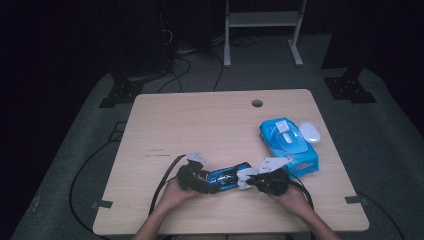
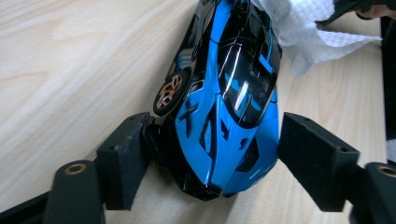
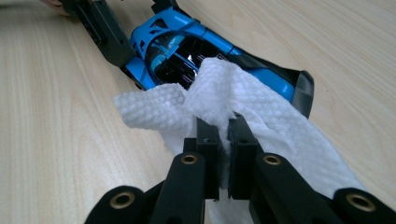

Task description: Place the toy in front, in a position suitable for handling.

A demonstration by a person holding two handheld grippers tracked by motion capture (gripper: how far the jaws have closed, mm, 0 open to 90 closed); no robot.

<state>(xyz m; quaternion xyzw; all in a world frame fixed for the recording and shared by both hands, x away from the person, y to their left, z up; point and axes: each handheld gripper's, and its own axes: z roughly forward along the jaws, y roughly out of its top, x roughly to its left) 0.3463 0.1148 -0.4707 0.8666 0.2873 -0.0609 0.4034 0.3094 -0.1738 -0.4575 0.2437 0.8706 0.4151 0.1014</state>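
The blue toy car (image 1: 227, 178) lies on the counter (image 1: 200, 125) near its front edge, its long axis running from one hand to the other. The left gripper (image 2: 212, 161) brackets the car's nose, fingers (image 2: 123, 158) apart on either side, seemingly bracing it. The right gripper (image 3: 223, 140) has its fingers clamped on a white paper towel (image 3: 243, 100) draped over the car's tail, so the wipe should run lengthwise toward the nose.
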